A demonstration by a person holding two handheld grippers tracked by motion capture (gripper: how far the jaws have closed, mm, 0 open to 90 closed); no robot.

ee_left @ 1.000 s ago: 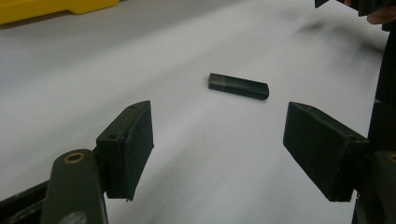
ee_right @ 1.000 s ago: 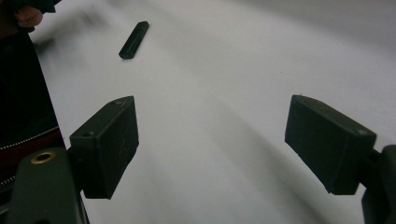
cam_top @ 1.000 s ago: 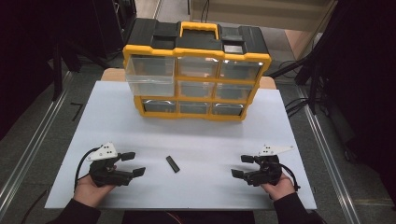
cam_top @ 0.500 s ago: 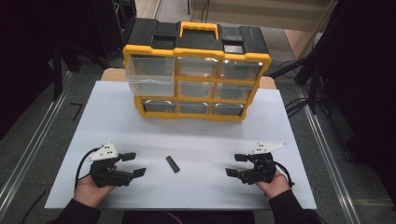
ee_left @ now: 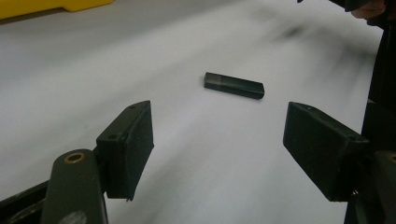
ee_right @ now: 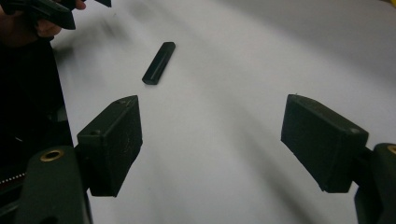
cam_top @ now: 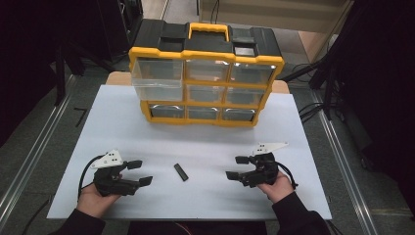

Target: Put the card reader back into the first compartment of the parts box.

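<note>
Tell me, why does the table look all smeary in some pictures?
In the left gripper view the white table is streaked with blur toward the far side, while the black stick and the jaws look fairly sharp. In the right gripper view the table smears the same way around the stick. The high view is steadier, with bright glare on the organizer drawers and dark surroundings.

We take the small stick as our landmark; it lies flat on the table, near its front edge. To its left sits the left gripper, to its right the right gripper, both apart from it. Well behind it stands the drawer cabinet, at the table's back edge.
</note>
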